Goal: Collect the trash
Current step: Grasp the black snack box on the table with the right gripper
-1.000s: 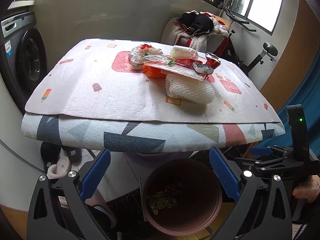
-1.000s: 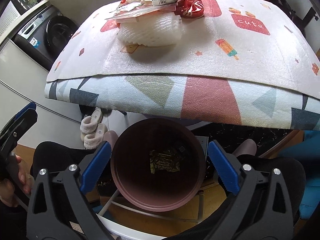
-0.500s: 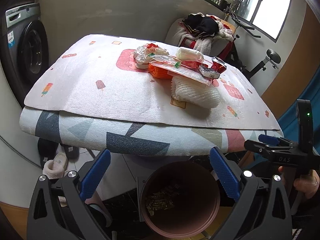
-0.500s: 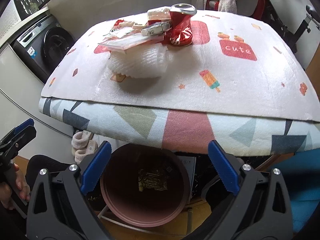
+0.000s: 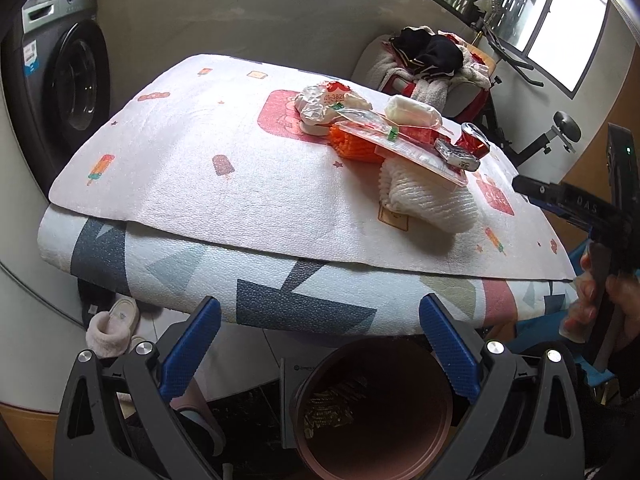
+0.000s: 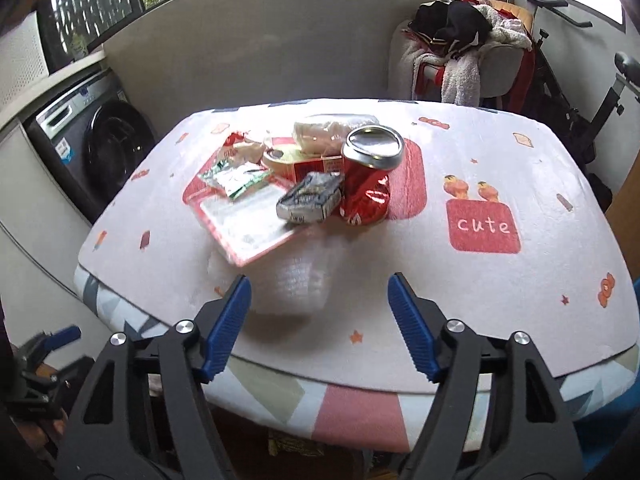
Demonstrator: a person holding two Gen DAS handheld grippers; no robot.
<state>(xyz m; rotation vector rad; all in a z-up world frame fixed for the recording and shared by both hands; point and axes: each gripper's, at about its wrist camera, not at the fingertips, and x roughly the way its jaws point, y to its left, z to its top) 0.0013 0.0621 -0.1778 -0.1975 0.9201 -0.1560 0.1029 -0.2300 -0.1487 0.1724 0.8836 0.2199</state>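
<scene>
A pile of trash lies on the padded table: white foam netting, a flat plastic wrapper, a crushed red can, a small crumpled pack, an orange net and crumpled white wrappers. A brown bin with a wrapper inside stands below the table's front edge. My left gripper is open and empty above the bin. My right gripper is open and empty over the table's front edge, just short of the foam netting.
A washing machine stands at the left. A chair heaped with clothes and an exercise bike stand behind the table. Slippers lie on the floor under the table's left side. The right gripper also shows at the left wrist view's right edge.
My right gripper has risen from over the bin to table height and moved toward the trash pile. My left gripper has lifted slightly; the bin sits lower in its view.
</scene>
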